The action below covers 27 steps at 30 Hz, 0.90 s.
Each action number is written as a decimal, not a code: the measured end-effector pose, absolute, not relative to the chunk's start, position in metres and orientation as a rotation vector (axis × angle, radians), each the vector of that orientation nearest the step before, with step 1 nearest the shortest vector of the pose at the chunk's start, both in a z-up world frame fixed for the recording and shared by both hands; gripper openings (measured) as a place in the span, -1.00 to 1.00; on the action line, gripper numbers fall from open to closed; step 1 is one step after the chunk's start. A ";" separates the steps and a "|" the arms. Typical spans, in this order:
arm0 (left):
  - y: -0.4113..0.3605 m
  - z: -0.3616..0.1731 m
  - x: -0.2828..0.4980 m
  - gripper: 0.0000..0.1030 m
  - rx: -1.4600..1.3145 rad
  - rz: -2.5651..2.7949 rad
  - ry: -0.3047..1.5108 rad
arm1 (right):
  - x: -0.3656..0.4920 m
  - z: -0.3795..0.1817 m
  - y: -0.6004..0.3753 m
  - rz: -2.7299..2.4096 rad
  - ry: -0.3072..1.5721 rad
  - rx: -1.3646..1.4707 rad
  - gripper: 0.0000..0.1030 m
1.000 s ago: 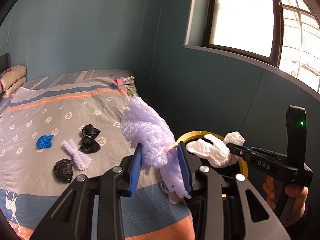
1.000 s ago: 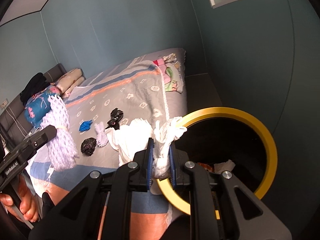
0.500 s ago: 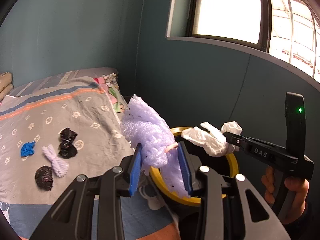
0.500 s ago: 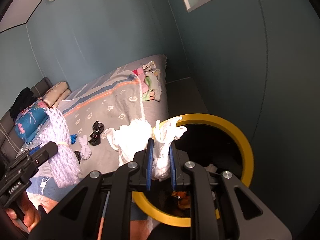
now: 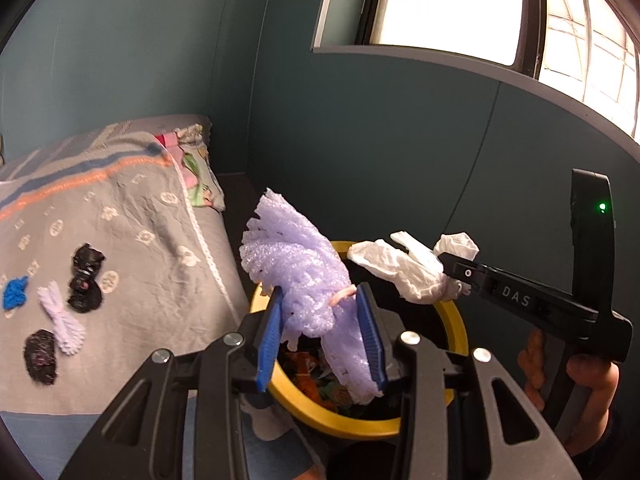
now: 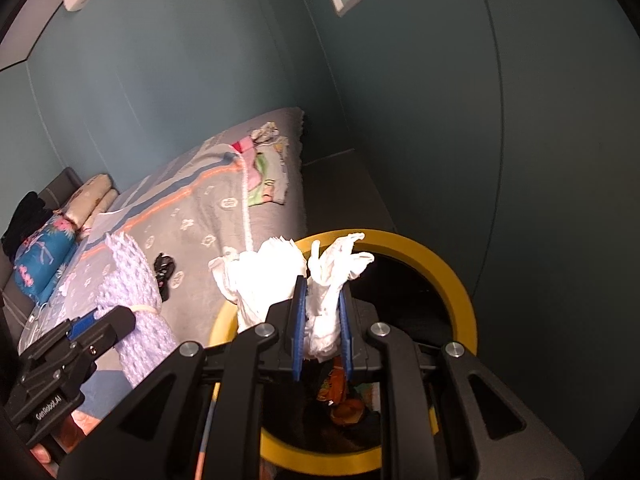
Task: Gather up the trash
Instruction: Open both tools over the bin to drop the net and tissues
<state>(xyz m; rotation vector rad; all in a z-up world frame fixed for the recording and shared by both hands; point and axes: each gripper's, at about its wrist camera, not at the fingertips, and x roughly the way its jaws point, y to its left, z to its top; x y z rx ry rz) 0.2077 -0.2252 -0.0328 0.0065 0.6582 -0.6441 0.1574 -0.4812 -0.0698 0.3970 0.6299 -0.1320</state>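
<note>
Both grippers tilt downward over the round black bin with a yellow rim (image 5: 460, 328). The left gripper (image 5: 322, 330) clamps a bundled lilac foam net (image 5: 304, 280); the right gripper (image 6: 322, 330) clamps a crumpled white plastic bag (image 6: 324, 312). Since a second ago, both have travelled from the bed's edge to above the bin mouth. Beyond lies the grey patterned bed (image 5: 132, 232), left of the grippers, strewn with black, blue and lilac scraps.

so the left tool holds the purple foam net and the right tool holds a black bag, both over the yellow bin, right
Not quite. The right tool holds white crumpled plastic, not a black bag; the right wrist view shows it between the blue pads. The rest stands: the left tool holds the purple foam net, both over the yellow bin.
</note>
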 end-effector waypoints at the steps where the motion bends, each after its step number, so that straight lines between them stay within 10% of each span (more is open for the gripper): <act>1: -0.228 -0.037 0.211 -0.34 0.001 -0.649 0.669 | 0.161 -0.073 -0.483 -0.137 0.636 0.402 -0.72; 15: -0.255 -0.077 0.233 -0.20 -0.027 -0.676 0.761 | 0.186 -0.099 -0.500 -0.160 0.688 0.434 -0.64; 27: -0.232 -0.070 0.228 0.59 -0.070 -0.634 0.748 | 0.180 -0.092 -0.499 -0.228 0.660 0.438 -0.14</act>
